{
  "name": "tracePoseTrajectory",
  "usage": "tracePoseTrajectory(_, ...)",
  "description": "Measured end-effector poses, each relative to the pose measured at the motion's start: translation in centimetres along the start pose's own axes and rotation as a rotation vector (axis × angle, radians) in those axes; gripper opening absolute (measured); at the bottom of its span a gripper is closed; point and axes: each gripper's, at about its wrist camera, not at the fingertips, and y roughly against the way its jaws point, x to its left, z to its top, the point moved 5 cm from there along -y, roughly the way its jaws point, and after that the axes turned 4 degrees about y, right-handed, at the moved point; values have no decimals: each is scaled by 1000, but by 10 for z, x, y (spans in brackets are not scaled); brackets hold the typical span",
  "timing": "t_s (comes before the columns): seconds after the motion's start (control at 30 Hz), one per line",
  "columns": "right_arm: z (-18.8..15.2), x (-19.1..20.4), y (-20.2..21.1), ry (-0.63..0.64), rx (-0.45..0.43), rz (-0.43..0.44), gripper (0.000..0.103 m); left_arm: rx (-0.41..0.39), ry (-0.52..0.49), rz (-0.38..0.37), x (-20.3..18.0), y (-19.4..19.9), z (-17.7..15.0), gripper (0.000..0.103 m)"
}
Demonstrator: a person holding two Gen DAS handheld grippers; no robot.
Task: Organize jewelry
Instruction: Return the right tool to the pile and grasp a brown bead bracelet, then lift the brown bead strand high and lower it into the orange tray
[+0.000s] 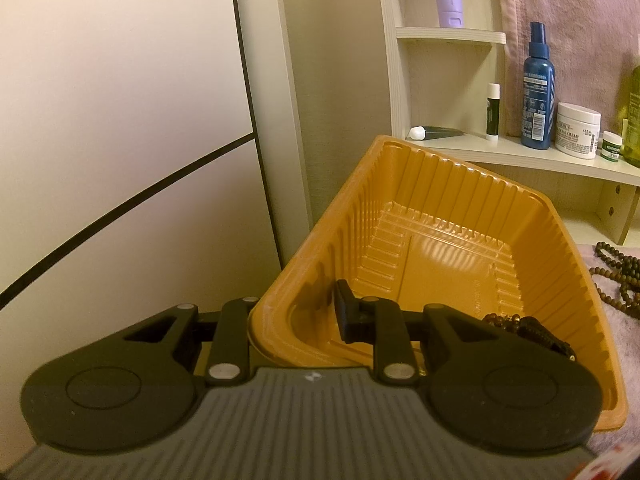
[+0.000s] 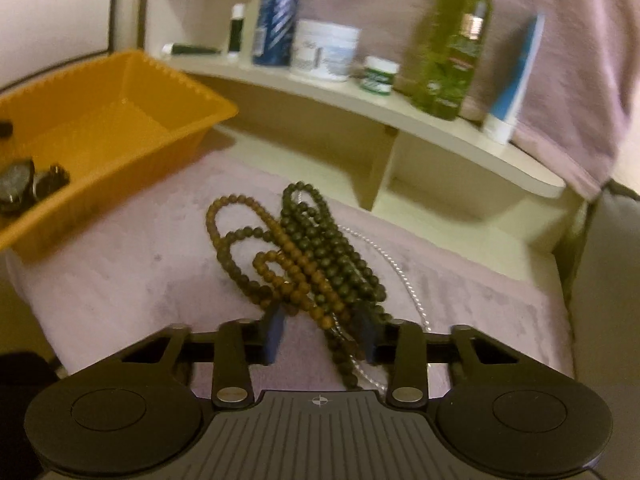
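The bead strands (image 2: 304, 256) lie in a tangled heap on the pink cloth (image 2: 120, 280) – brown loops on the left, darker green ones on the right, with a thin silver chain (image 2: 394, 270) curling out from under them on the right side. Your right gripper (image 2: 320, 330) has its two fingers set on either side of the near end of the heap; the strands run between them, the jaws stand narrow, but the blur keeps you from telling whether the pads press on the beads.

To the left of the heap sits the orange tray (image 2: 200, 96), tilted, its near end lifted. Your left gripper (image 1: 296, 312) is clamped on the tray's near wall, one finger (image 1: 344, 312) inside, the other hidden outside the rim. In the tray's near corner lie a dark bead bracelet (image 1: 528, 328) and what look like watches (image 2: 24, 184).

Behind everything, a pale shelf (image 2: 400, 108) carries a blue spray bottle (image 1: 538, 88), a white cream jar (image 1: 578, 128), a small green-labelled pot (image 2: 380, 74) and a green bottle (image 2: 452, 48).
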Motion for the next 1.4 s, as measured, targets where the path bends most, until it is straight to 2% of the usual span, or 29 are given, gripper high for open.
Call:
tracePoseTrajectory(0.1,2,1,7,15,-35,-15,8,-1,-1,0,0,0,0,22)
tracePoseTrajectory(0.37,24,-18,52,-183,-179,29,7,0,1,0,0,0,-1,22)
tracePoseTrajectory(0.53,33,-22,75,-323,-208,121,7,-1,2,1,0,0,-1,22)
tracePoseTrajectory(0.7,35,-14,90,-394,-220,200,7,0,1,1,0,0,-1,22)
tracePoseTrajectory(0.8,31,-5,93,-395,-204,229,7,0,3,1,0,0,-1,22)
tracePoseTrajectory(0.97,22,-2,82,-416,-143,207,7,-1,2,-1,0,0,0,22)
tracePoseTrajectory(1.13,43,0,94,-391,-226,220,7,-1,2,-1,0,1,1,22)
tracePoseTrajectory(1.4,93,-25,121,-381,-360,197,7,-1,2,-1,-1,1,1,22)
